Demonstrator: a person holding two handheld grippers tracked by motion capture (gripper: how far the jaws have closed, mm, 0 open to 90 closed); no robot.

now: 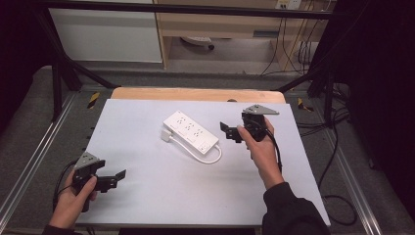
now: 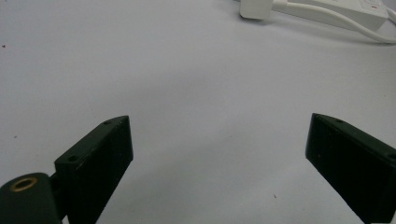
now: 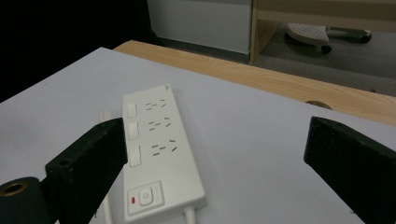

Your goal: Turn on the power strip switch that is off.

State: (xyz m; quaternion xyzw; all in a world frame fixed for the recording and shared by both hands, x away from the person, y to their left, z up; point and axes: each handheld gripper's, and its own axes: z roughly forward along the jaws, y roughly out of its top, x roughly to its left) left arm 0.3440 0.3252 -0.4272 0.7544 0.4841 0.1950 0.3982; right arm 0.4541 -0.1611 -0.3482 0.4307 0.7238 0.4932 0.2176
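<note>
— Nearest us, what's the left gripper (image 1: 108,180) doing?
— Jaws spread wide, empty, low over the white table (image 1: 147,196).
— And farther out?
— White power strip (image 1: 191,130) mid-table, its plug (image 1: 167,135) seemingly alongside; right gripper (image 1: 230,132) just beside it, wide open, holding nothing.

Black tongs (image 1: 117,177) lower left, black tongs (image 1: 229,131) right of centre, each topped with a grey three-cornered plate. Dark sleeve (image 1: 293,213) at bottom right. Brass-ringed screw hole (image 2: 24,184) lower left, black cables trailing.
</note>
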